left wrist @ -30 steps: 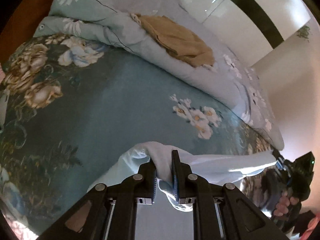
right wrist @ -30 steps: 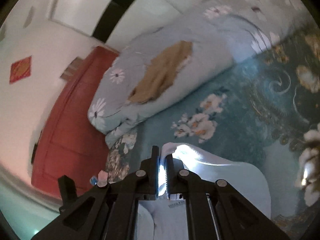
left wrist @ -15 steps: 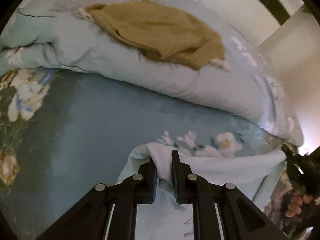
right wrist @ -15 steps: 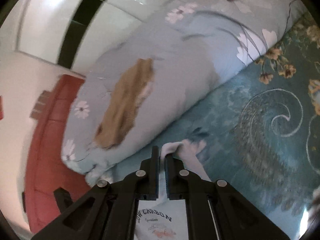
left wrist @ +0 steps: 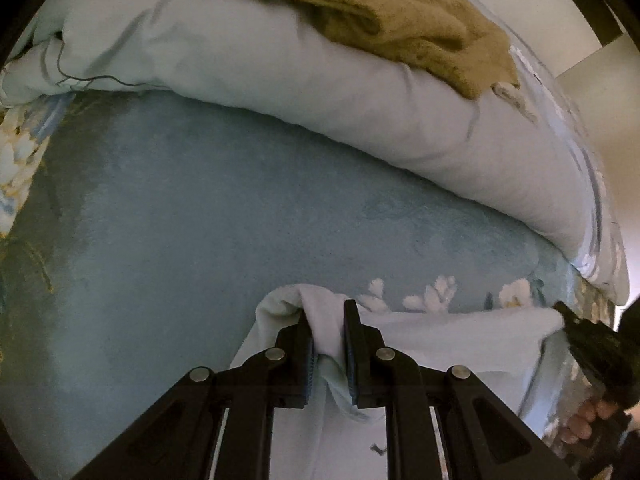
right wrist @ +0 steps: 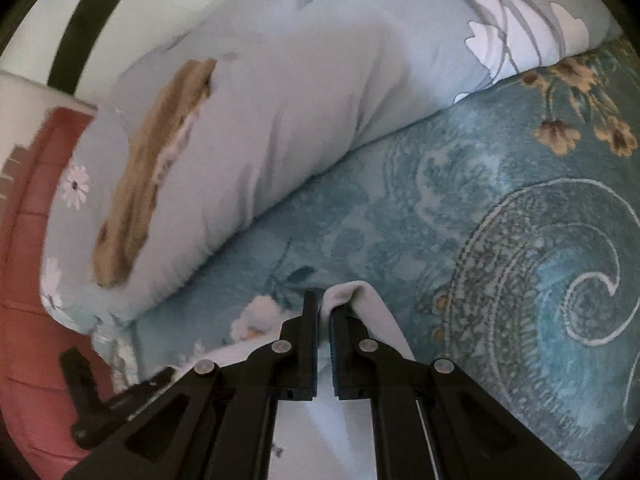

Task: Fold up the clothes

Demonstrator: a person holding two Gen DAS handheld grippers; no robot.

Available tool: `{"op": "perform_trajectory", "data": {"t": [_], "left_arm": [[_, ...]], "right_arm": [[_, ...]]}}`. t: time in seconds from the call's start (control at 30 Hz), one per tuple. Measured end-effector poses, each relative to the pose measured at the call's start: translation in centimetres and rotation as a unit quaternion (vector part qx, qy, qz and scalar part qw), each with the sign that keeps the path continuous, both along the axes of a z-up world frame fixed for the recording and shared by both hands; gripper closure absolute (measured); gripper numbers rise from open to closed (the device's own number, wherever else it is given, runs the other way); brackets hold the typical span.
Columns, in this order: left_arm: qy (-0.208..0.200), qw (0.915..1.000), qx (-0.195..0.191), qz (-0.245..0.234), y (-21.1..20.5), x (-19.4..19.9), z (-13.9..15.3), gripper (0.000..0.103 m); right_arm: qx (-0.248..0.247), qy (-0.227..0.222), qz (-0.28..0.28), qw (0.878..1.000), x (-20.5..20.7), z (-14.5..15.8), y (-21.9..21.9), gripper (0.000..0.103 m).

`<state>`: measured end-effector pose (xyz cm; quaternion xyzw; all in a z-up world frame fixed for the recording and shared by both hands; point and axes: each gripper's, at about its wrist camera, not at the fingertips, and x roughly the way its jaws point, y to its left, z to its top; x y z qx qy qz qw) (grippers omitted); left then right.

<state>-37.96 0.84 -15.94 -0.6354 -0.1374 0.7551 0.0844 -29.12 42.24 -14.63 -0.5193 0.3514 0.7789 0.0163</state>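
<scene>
Pale-blue T-shirt point(left wrist: 440, 332) lies on the teal floral bedspread point(left wrist: 200, 220), pinched by both the left gripper point(left wrist: 327, 344) and right gripper point(right wrist: 324, 344); rolled duvet point(left wrist: 280, 60) at twelve o'clock.

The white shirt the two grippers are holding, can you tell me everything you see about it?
The white shirt looks like soft, thin cloth, pale and crumpled. The left gripper and the right gripper each pinch a bunched corner, with its top edge stretched between them. It hangs low over the teal flowery blanket. Small dark print shows lower down.
</scene>
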Motion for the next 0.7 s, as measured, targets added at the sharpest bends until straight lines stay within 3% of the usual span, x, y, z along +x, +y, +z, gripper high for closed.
{"op": "perform_trajectory", "data": {"t": [0.03,0.1,0.13,0.17,0.2,0.27,0.4,0.6,0.7], "left_arm": [[-0.003,1.0,0.004,-0.002,-0.2,0.3,0.4,0.083],[-0.006,0.9999,0.009,-0.006,-0.6,1.2,1.4,0.063],[-0.002,0.9999,0.01,-0.009,-0.8,1.9,2.1,0.058],[0.007,0.9999,0.008,-0.013,-1.2,3.0,2.8,0.052],[0.017,0.9997,0.004,-0.018,-1.5,4.2,3.5,0.048],[0.031,0.9991,-0.012,-0.024,-2.1,6.8,4.2,0.043],[0.034,0.9962,-0.063,-0.049,-2.4,12.7,3.8,0.042],[-0.003,0.9877,-0.132,-0.085,-1.8,20.3,0.2,0.042],[0.017,0.9831,-0.162,-0.084,-1.7,22.1,0.1,0.042]], "right_arm": [[0.005,-0.002,0.005,1.0,0.0,0.0,-0.1,0.096],[0.016,-0.001,0.013,1.0,0.1,0.3,-0.4,0.095],[0.018,0.009,0.014,1.0,0.6,1.0,-0.5,0.093],[0.019,0.02,0.015,1.0,1.1,1.7,-0.6,0.079],[0.012,0.035,0.016,0.999,1.9,2.4,-0.6,0.052],[-0.006,0.068,0.015,0.998,4.1,3.7,-0.7,0.029],[-0.037,0.127,0.009,0.991,10.6,5.8,-1.1,0.029],[-0.034,0.105,0.002,0.994,19.4,2.9,-2.8,0.029],[-0.061,0.098,0.002,0.993,21.0,1.6,-2.9,0.029]]}}
